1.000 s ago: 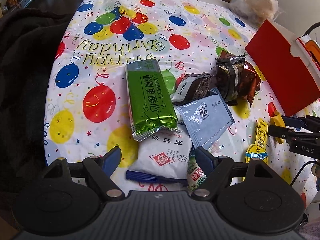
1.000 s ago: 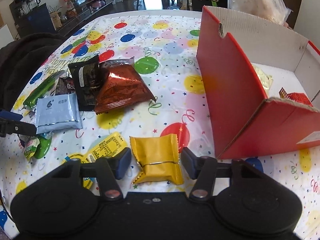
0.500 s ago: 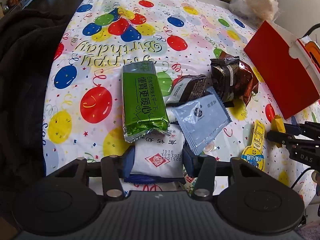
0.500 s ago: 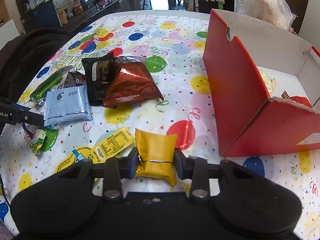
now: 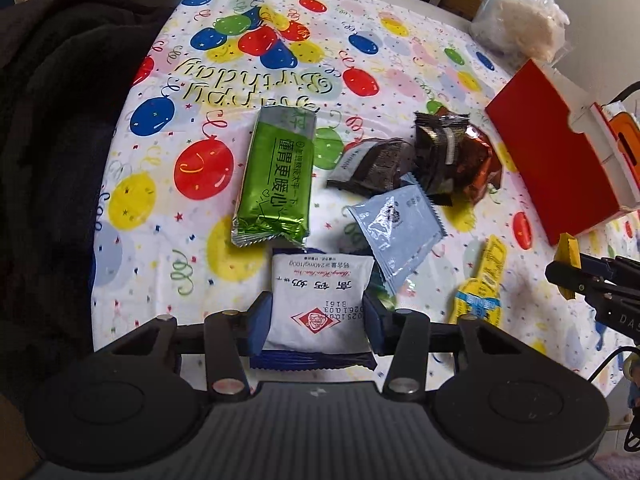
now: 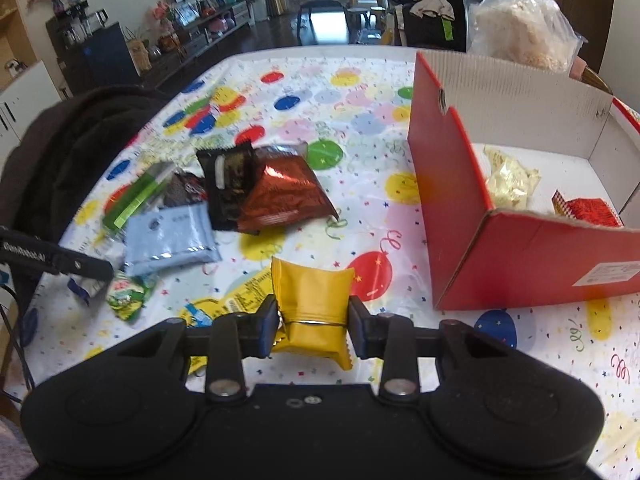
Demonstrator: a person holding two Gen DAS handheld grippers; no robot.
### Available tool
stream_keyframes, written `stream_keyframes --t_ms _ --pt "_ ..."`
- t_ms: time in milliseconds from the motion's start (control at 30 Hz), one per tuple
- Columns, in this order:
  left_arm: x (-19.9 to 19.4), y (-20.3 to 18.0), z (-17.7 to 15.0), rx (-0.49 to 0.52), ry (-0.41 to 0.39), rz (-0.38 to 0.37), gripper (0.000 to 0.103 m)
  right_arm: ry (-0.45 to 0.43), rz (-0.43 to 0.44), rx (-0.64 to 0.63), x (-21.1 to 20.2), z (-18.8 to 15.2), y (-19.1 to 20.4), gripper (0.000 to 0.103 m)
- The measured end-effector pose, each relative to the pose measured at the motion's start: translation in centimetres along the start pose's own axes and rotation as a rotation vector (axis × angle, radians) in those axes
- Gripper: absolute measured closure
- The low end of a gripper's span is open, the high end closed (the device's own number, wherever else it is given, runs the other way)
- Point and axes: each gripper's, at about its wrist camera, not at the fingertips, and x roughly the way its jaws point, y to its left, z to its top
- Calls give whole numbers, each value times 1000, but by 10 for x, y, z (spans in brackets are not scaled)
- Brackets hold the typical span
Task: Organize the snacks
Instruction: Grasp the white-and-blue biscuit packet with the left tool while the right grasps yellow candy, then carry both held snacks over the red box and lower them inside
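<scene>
A yellow snack packet (image 6: 312,312) is pinched between the pads of the right gripper (image 6: 313,330), near the open red box (image 6: 516,256), where two snacks are already stored. A white pouch (image 5: 320,308) is clamped by the left gripper (image 5: 316,322). Most of the job is judged undone: a green bar (image 5: 276,176), a grey-blue sachet (image 5: 394,228) and several dark packets are left on the tablecloth (image 5: 280,32).

Gripped white (image 5: 319,303) and gold packets (image 6: 312,304)

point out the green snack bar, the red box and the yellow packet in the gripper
green snack bar (image 5: 276,176), left wrist view, middle of wrapper
red box (image 6: 448,200), right wrist view, left outer wall
yellow packet (image 6: 312,300), right wrist view, front face
</scene>
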Motion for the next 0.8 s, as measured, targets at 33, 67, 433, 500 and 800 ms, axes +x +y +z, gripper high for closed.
stream_keyframes --t_ms 33,67,433,500,800 --pt "-4 -1 -2 -6 -5 -6 57 -7 6 -1 -4 1 0 69" --pt "-8 -2 -3 -12 -10 -9 57 -14 13 -2 -8 2 0 69" --pt "-53 -39 -3 12 -116 -22 57 -93 46 -30 -49 16 -4 69" --pt "-59 -52 2 31 -135 -24 57 -105 43 -31 -55 20 -8 69" --pt "-70 -115 22 122 -175 -58 57 -172 15 -29 -83 38 -48 69"
